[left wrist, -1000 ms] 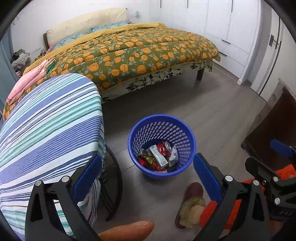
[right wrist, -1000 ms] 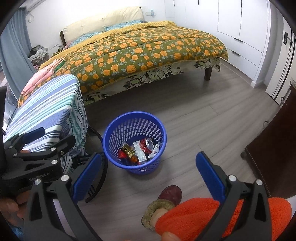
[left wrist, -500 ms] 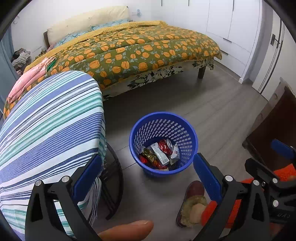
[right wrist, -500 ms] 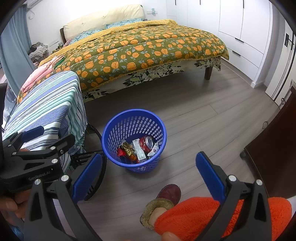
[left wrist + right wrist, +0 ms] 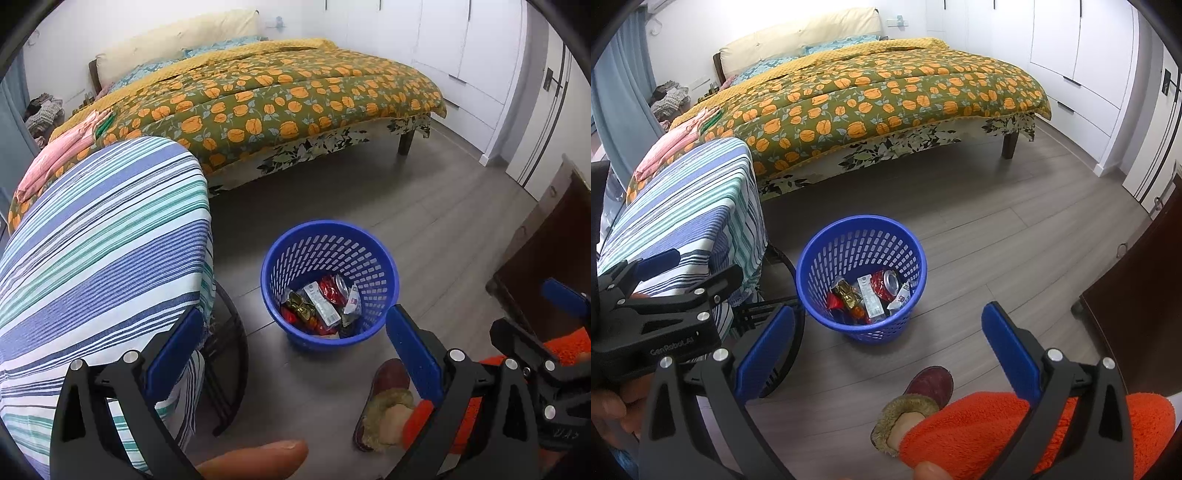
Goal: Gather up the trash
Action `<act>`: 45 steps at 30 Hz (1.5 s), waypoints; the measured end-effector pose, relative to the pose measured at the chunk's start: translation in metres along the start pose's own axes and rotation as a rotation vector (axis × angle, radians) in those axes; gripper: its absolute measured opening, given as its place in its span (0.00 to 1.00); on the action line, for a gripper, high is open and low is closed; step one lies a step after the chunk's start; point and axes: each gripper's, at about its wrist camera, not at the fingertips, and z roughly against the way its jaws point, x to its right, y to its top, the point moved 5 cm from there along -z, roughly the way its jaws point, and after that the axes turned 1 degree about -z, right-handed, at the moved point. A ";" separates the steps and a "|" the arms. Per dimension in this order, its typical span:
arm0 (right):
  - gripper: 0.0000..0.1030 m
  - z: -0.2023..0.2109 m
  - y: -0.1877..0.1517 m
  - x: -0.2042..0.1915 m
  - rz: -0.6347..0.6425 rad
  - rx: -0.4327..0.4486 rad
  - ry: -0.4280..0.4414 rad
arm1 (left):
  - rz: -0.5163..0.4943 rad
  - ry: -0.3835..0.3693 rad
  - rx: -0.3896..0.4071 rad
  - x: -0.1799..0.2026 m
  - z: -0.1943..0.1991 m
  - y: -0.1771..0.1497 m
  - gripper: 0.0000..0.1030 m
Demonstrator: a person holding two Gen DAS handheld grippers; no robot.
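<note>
A blue mesh trash basket (image 5: 384,273) stands on the grey wood floor, also in the right wrist view (image 5: 812,273). Inside lie several pieces of trash (image 5: 321,306): wrappers, a white carton and a red can (image 5: 884,282). My left gripper (image 5: 295,350) is open and empty, held above the floor on the near side of the basket. My right gripper (image 5: 884,343) is open and empty, also above the floor on the near side of the basket. The left gripper's body shows at the left of the right wrist view (image 5: 665,310).
A table with a striped blue and green cloth (image 5: 96,251) stands left of the basket. A bed with an orange floral quilt (image 5: 280,99) lies behind. A dark wooden cabinet (image 5: 546,258) is at right. A person's slippered foot (image 5: 916,406) and orange trouser leg (image 5: 997,428) are below.
Both grippers have drawn back and risen a little; the basket sits slightly farther up in both views. Jaws stay open.
</note>
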 end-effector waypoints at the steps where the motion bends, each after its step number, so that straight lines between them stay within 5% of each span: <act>1: 0.96 0.000 0.000 0.000 -0.001 -0.001 0.001 | 0.001 0.000 -0.001 0.000 0.000 0.000 0.95; 45: 0.96 -0.005 -0.001 -0.003 0.011 -0.011 0.000 | -0.002 0.000 -0.003 -0.002 0.000 0.001 0.95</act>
